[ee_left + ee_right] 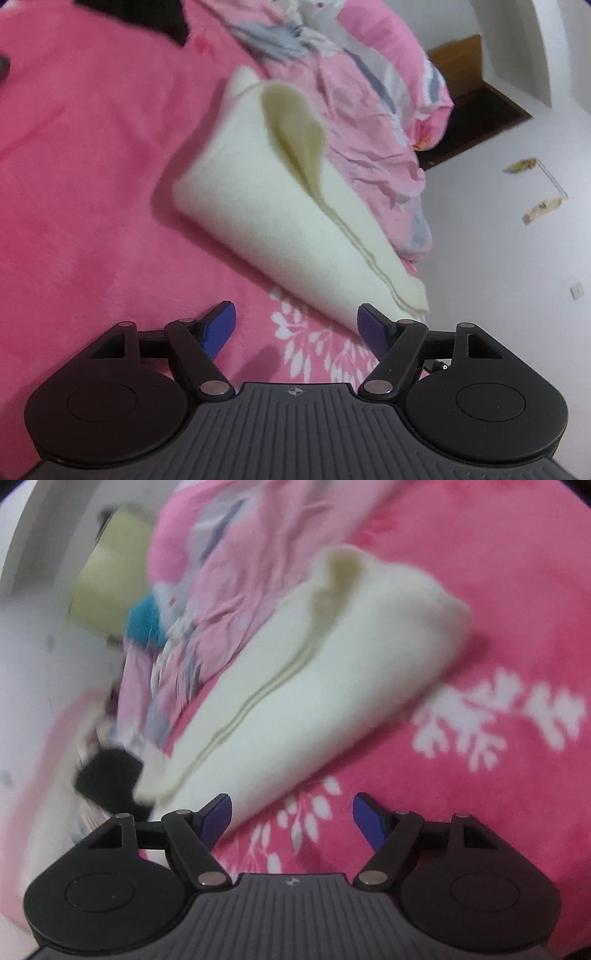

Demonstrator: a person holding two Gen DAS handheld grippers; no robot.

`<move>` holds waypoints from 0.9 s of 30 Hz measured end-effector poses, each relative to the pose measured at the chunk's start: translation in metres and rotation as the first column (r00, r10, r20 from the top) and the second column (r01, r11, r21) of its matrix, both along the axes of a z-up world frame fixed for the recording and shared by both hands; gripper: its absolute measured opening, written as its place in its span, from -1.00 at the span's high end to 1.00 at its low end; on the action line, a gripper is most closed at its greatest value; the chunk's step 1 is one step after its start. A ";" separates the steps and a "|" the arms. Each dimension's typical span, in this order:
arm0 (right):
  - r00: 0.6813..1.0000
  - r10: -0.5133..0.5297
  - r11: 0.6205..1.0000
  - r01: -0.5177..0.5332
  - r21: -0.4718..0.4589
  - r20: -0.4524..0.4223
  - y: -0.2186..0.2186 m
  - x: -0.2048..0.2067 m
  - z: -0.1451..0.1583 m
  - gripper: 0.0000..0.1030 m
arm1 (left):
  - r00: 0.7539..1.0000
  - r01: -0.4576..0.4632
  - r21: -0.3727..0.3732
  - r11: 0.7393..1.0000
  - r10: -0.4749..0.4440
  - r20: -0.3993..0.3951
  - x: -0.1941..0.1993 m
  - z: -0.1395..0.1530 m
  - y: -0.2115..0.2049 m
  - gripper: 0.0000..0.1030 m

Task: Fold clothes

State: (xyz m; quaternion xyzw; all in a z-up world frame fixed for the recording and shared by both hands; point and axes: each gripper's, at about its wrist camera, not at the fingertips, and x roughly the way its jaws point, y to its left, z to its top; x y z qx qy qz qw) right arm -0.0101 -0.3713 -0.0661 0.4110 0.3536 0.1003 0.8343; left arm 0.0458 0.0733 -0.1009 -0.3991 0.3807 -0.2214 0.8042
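Observation:
A cream fleece garment (266, 206) lies folded into a long wedge on the pink blanket (81, 184), its neck opening up at the far end. In the left wrist view my left gripper (295, 326) stands open just short of the garment's near corner, nothing between its blue pads (219, 330). The right wrist view shows the same cream garment (332, 672) running from upper right to lower left. My right gripper (291, 818) is open above the blanket's white flower print, its left pad (218, 818) close by the garment's near edge.
A crumpled pink and grey striped quilt (369, 122) is heaped beyond the garment along the bed's edge. A black cloth (107, 775) and a teal item (146, 622) lie by the quilt. White floor (498, 277) lies beyond the bed's right side.

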 end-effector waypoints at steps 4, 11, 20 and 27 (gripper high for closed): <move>0.997 -0.075 0.988 0.076 0.132 -0.010 -0.015 0.009 -0.017 -0.46 | 0.999 -0.042 -0.010 0.999 0.043 0.031 0.016 -0.002 -0.004 -0.44; 0.990 -0.136 0.986 0.131 0.108 0.043 -0.015 0.041 -0.025 -0.29 | 0.989 -0.091 0.090 0.992 0.079 0.123 0.041 -0.001 -0.019 -0.31; 0.986 -0.151 0.978 0.139 0.154 0.069 -0.017 0.073 -0.041 0.48 | 0.979 -0.080 0.185 0.980 0.043 0.198 0.051 -0.001 -0.024 0.62; 0.988 -0.123 0.983 0.108 0.146 0.098 -0.017 0.066 -0.032 0.62 | 0.962 -0.074 0.157 0.985 0.029 0.271 0.033 0.010 -0.016 0.78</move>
